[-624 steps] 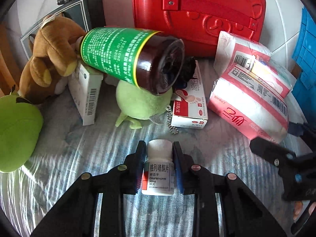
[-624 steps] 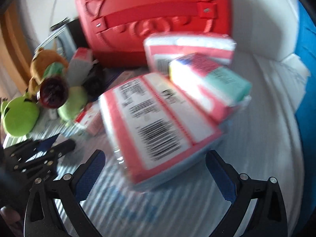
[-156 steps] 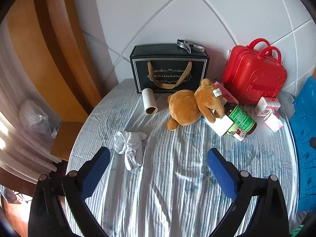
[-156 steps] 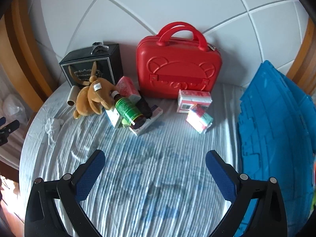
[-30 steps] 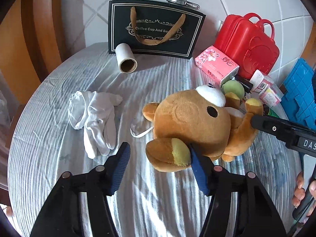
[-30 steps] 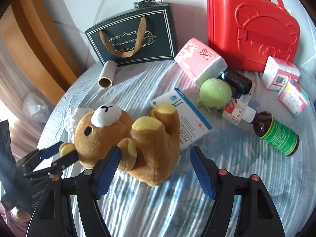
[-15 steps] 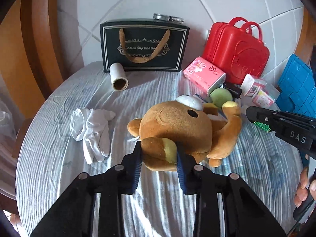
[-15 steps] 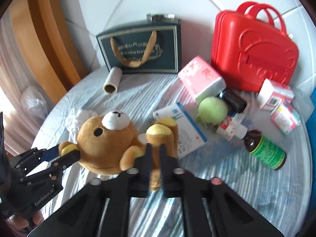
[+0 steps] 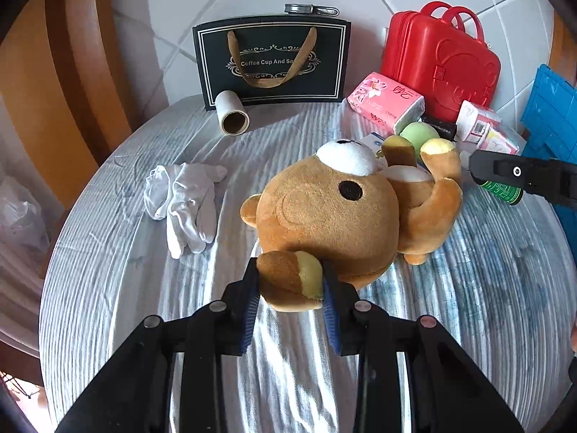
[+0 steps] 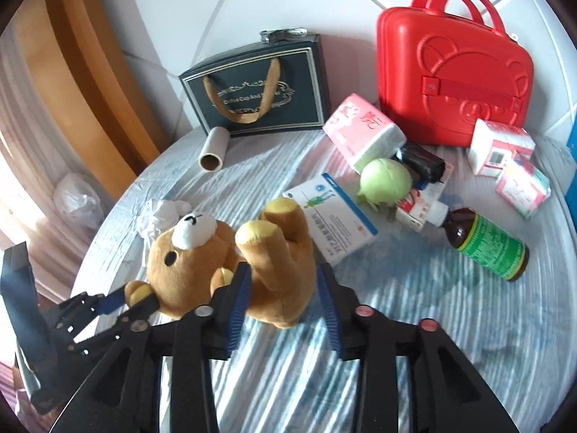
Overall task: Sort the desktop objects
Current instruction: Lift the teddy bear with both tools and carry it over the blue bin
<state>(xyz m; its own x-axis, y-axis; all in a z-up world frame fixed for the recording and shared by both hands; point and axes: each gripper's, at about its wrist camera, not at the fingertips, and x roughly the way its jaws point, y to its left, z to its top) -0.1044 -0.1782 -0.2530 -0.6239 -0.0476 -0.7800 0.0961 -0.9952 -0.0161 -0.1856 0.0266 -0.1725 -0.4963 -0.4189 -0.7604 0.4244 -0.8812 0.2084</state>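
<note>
Left gripper (image 9: 290, 285) clamps the teddy bear (image 9: 335, 213) by one ear — right gripper (image 10: 281, 288) straddles its body, jaws opening — seemingly to carry it together.

A fuzzy plush teddy bear (image 9: 324, 213), a glossy red plastic case (image 9: 440, 61) and a ribbed cloth-covered counter (image 9: 126, 252) are shown.

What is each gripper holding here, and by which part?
The left gripper pinches the teddy bear by one ear. The right gripper, jaws opening, has the bear's lower body between its fingers.
</note>
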